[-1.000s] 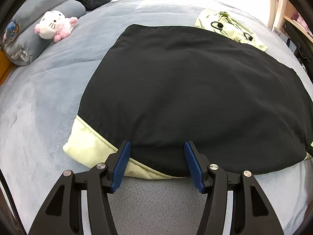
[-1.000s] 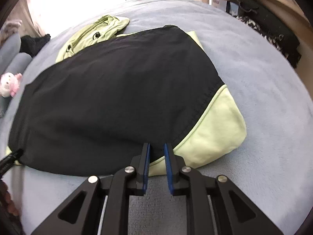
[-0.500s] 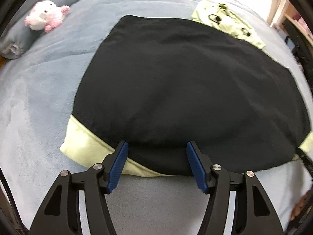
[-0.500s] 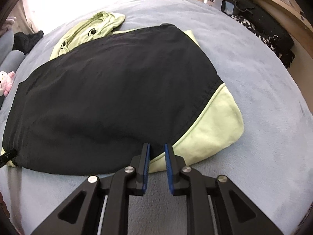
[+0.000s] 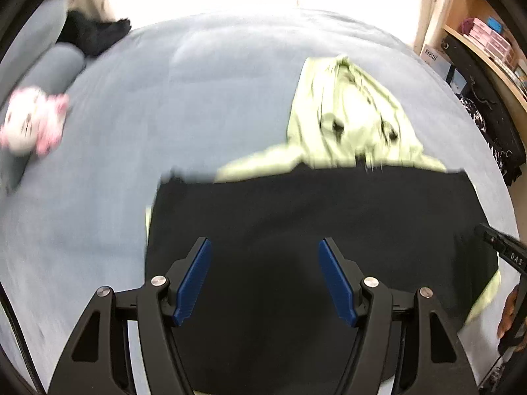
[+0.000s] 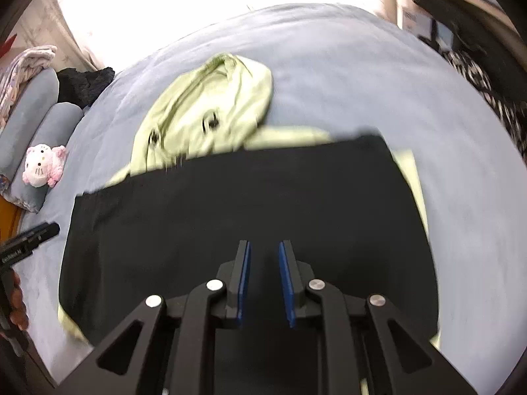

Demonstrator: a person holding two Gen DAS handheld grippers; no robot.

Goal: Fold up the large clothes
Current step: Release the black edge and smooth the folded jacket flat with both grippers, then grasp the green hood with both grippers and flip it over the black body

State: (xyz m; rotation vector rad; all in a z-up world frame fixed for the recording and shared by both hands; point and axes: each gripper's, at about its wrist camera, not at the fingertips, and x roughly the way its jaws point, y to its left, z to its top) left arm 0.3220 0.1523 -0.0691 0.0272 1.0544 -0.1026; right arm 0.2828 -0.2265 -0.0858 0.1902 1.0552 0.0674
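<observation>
The jacket (image 5: pixel 316 230) lies flat on the bed (image 5: pixel 197 98), filling the lower half of both wrist views. Its black panel runs left to right across each frame; that is its long axis. The pale green hood (image 5: pixel 349 121) sticks out past the far edge, toward the top of the frame.

My left gripper (image 5: pixel 265 279) is over the left part of the panel. Its fingers have just been opening and stand wide and released, with nothing between them. My right gripper (image 6: pixel 265 283) is over the right part. Its fingers stand close together with a narrow gap, and no cloth shows in that gap.

The hood lies straight ahead of both grippers. In my judgement the right one is slightly nearer to it.
</observation>
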